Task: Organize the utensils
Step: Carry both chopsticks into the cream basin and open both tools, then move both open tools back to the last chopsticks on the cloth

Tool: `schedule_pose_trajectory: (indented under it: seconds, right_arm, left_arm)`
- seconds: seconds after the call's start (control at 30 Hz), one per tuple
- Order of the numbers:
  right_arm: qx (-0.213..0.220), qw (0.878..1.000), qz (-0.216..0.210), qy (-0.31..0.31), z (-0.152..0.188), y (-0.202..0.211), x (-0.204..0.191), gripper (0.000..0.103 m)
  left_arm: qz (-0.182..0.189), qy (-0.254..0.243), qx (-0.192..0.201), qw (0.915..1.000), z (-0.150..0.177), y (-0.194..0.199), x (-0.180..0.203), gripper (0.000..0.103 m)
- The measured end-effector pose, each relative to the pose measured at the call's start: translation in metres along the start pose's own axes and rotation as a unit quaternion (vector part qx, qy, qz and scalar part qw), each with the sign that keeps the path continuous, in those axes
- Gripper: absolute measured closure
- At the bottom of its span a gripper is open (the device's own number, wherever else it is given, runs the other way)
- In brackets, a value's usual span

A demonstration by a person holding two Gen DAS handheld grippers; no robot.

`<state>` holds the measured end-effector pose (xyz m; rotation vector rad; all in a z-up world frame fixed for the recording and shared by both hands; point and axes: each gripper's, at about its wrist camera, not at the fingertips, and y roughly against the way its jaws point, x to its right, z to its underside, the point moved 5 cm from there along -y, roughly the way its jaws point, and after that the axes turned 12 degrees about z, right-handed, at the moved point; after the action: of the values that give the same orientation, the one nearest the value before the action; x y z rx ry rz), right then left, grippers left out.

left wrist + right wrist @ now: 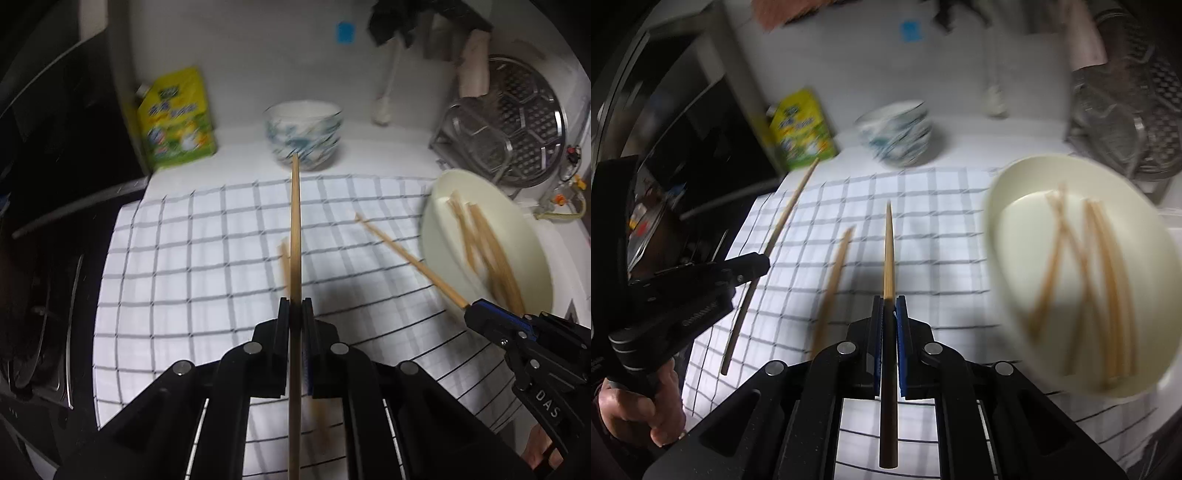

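Note:
My left gripper (295, 301) is shut on a wooden chopstick (295, 221) that points away over the checked cloth (184, 258). The right wrist view shows this left gripper (753, 264) at the left with its chopstick (786, 218). My right gripper (888, 297) is shut on another chopstick (888, 251). In the left wrist view that right gripper (476, 310) holds its chopstick (406, 254) beside the cream plate (443, 229). Several chopsticks (1100, 266) lie in the cream plate (1015, 240). One loose chopstick (834, 277) rests on the cloth between the two grippers.
A blue-and-white bowl (303, 129) stands behind the cloth, with a yellow-green pouch (177, 118) to its left. A steel steamer rack (517, 118) leans at the back right. A dark stove (44, 295) borders the cloth's left edge. A hand (639, 406) grips the left tool's handle.

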<state>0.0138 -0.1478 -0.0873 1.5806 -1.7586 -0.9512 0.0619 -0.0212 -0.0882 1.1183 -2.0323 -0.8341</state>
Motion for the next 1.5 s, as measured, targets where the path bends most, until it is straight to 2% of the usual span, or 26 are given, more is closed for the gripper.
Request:
schedule_pose_trajectory:
  seconds: [0.13, 0.2, 0.27, 0.33, 0.4, 0.5, 0.73, 1.0, 1.13, 1.17, 1.2, 1.23, 1.27, 1.3, 1.43, 1.5]
  right_arm:
    - [0.018, 0.999, 0.026, -0.036, -0.012, 0.014, 0.052, 0.094]
    - [0.022, 0.998, 0.009, -0.062, -0.016, 0.02, 0.079, 0.086]
    - [0.031, 0.997, 0.0, -0.072, -0.019, 0.026, 0.098, 0.085]
    - [0.039, 0.996, -0.009, -0.076, -0.024, 0.028, 0.107, 0.086]
    - [0.044, 0.995, -0.032, -0.088, -0.03, 0.032, 0.119, 0.093]
    - [0.057, 0.994, -0.012, -0.09, -0.033, 0.035, 0.141, 0.096]
    - [0.03, 0.992, 0.035, -0.117, -0.02, 0.004, 0.198, 0.097]
    - [-0.004, 0.992, 0.056, -0.111, -0.013, -0.03, 0.218, 0.097]
    - [-0.022, 0.992, 0.056, -0.108, -0.012, -0.037, 0.223, 0.094]
    - [-0.024, 0.992, 0.053, -0.108, -0.011, -0.037, 0.223, 0.076]
    - [-0.023, 0.992, 0.057, -0.108, -0.01, -0.035, 0.225, 0.059]
    - [-0.017, 0.992, 0.062, -0.108, -0.01, -0.032, 0.226, 0.058]
    - [-0.014, 0.992, 0.064, -0.109, -0.01, -0.029, 0.228, 0.058]
    - [-0.015, 0.992, 0.065, -0.11, -0.01, -0.028, 0.228, 0.058]
    - [-0.016, 0.991, 0.063, -0.117, -0.006, -0.021, 0.232, 0.058]
    - [-0.015, 0.991, 0.061, -0.118, -0.004, -0.017, 0.229, 0.058]
  left_arm:
    - [0.031, -0.029, 0.013, 0.999, -0.027, -0.008, 0.052, 0.096]
    - [0.05, -0.047, 0.016, 0.9975, -0.039, -0.016, 0.083, 0.096]
    - [0.069, -0.062, 0.017, 0.9956, -0.049, -0.024, 0.113, 0.096]
    - [0.085, -0.07, 0.015, 0.9939, -0.057, -0.033, 0.137, 0.096]
    - [0.093, -0.071, 0.015, 0.993, -0.065, -0.04, 0.156, 0.096]
    - [0.088, -0.078, 0.018, 0.9929, -0.074, -0.047, 0.169, 0.096]
    - [0.082, -0.096, -0.012, 0.9919, -0.065, -0.075, 0.188, 0.096]
    - [0.074, -0.115, -0.074, 0.9879, -0.043, -0.126, 0.209, 0.096]
    - [0.067, -0.115, -0.086, 0.9874, -0.043, -0.135, 0.212, 0.095]
    - [0.066, -0.11, -0.086, 0.9879, -0.043, -0.135, 0.21, 0.092]
    - [0.064, -0.108, -0.086, 0.9884, -0.045, -0.134, 0.209, 0.081]
    - [0.063, -0.106, -0.083, 0.9889, -0.046, -0.132, 0.208, 0.073]
    - [0.058, -0.104, -0.075, 0.9901, -0.048, -0.129, 0.206, 0.055]
    - [0.053, -0.102, -0.066, 0.9911, -0.05, -0.125, 0.204, 0.046]
    - [0.047, -0.094, -0.053, 0.9931, -0.055, -0.112, 0.198, 0.045]
    - [0.046, -0.089, -0.047, 0.9939, -0.055, -0.105, 0.193, 0.039]
